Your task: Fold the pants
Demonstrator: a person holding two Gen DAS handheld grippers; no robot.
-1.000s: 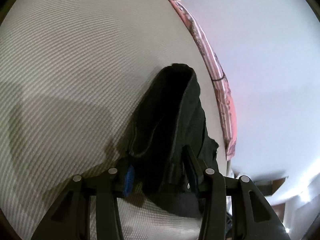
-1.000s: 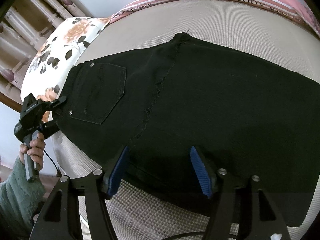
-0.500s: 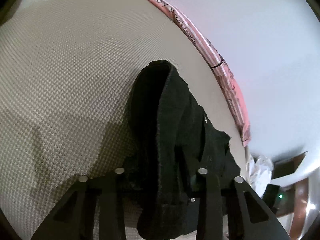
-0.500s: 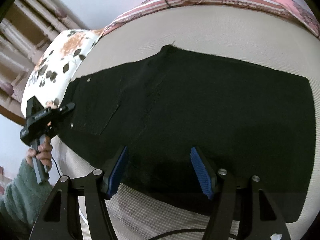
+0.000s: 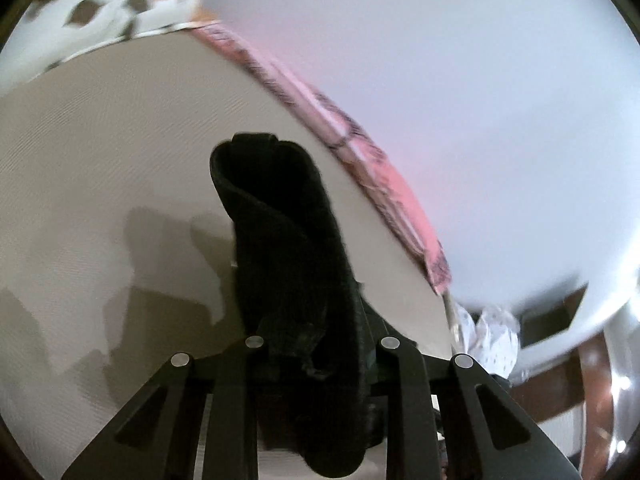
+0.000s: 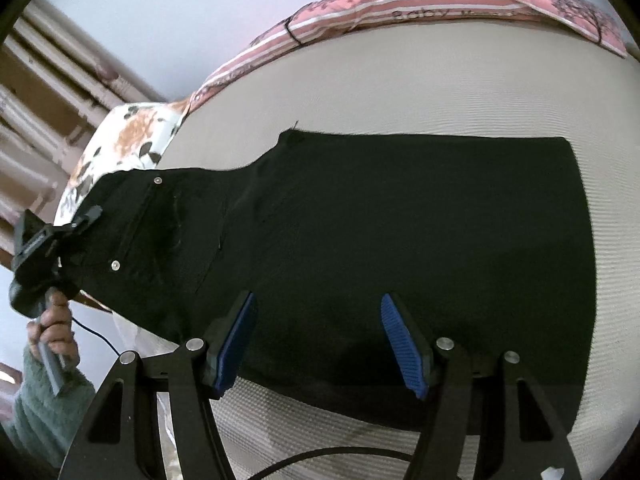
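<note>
The black pants lie folded lengthwise across the beige bed, waistband at the left with a back pocket and rivets showing. My left gripper is shut on the waistband and lifts it off the bed; it also shows at the left of the right wrist view, held by a hand. My right gripper is open with blue pads, hovering just above the near edge of the pants and holding nothing.
A pink striped blanket runs along the far edge of the bed by the white wall. A floral pillow lies at the head end. A black cable crosses the near bed edge. White crumpled cloth lies beyond the bed.
My left gripper has raised the waistband higher off the bed and tilted upward. The right gripper has pulled back slightly and stays open above the pants.
</note>
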